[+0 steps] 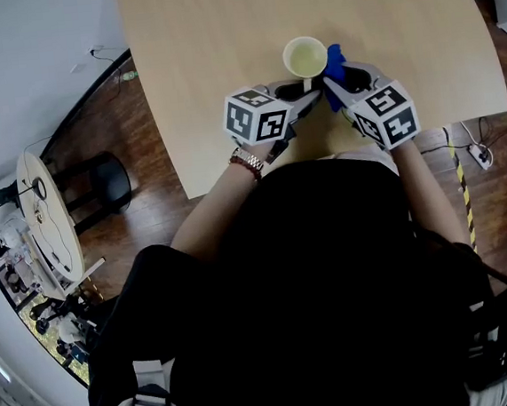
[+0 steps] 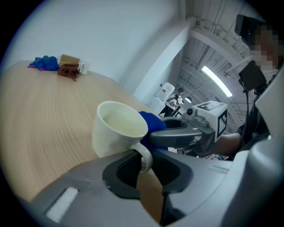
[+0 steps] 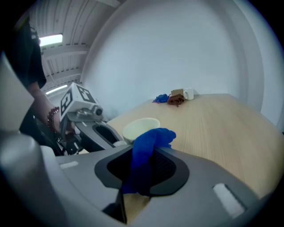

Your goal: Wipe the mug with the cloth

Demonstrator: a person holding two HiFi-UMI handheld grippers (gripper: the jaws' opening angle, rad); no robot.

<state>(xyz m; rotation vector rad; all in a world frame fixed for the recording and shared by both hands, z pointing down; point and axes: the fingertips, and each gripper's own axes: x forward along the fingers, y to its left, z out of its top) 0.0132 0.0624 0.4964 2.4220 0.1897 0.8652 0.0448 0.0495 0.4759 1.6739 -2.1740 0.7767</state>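
A cream mug (image 1: 305, 57) stands upright on the wooden table (image 1: 219, 31) near its front edge. My left gripper (image 1: 313, 96) is shut on the mug's handle (image 2: 145, 158), and the mug's body (image 2: 116, 128) rises just beyond its jaws. My right gripper (image 1: 336, 91) is shut on a blue cloth (image 3: 144, 155). The bunched end of the cloth (image 1: 334, 60) rests against the right side of the mug. In the left gripper view the blue cloth (image 2: 153, 125) sits behind the mug, under the right gripper (image 2: 177, 135).
At the far edge of the table lie a blue cloth (image 2: 45, 63), a brown cloth (image 2: 69, 72) and a small white mug (image 2: 83, 67). A stool (image 1: 100, 181) and a round side table (image 1: 46, 222) stand on the floor to the left.
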